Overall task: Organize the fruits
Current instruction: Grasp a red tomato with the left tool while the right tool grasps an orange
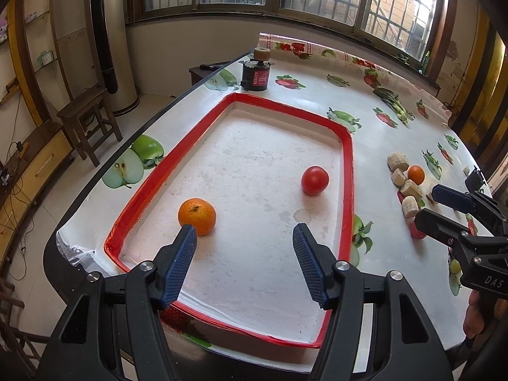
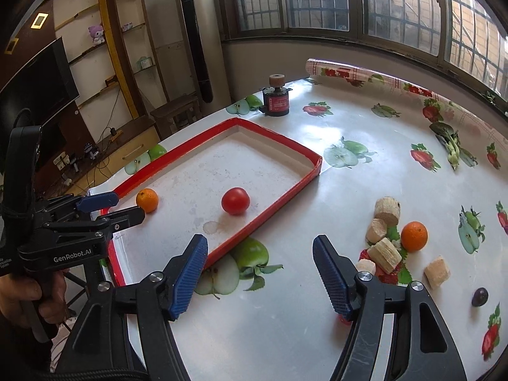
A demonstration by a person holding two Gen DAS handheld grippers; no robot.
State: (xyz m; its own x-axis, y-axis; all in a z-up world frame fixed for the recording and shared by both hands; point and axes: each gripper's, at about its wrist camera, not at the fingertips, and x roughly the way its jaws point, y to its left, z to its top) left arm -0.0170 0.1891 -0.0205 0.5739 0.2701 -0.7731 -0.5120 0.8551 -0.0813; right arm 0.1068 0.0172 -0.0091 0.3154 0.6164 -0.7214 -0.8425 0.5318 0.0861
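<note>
A red-rimmed white tray [image 1: 347, 171] [image 2: 287, 195] holds an orange [image 1: 197, 216] [image 2: 147, 200] and a red tomato [image 1: 314, 180] [image 2: 235, 201]. My left gripper [image 1: 244, 238] [image 2: 127, 208] is open and empty over the tray's near end, its left finger just beside the orange. My right gripper [image 2: 260, 249] [image 1: 427, 204] is open and empty above the table right of the tray. A second orange [image 2: 414, 236] [image 1: 416, 174] and a dark grape [image 2: 479, 296] lie on the table to the right. A small red fruit [image 1: 416, 231] lies under the right gripper.
Several tan cork-like blocks [image 2: 384, 254] [image 1: 397, 162] lie around the second orange. A black cylinder with a cork top [image 1: 255, 74] [image 2: 276, 101] stands beyond the tray. The fruit-print tablecloth [image 2: 365, 133] covers the table; its left edge [image 1: 104, 165] drops to the floor.
</note>
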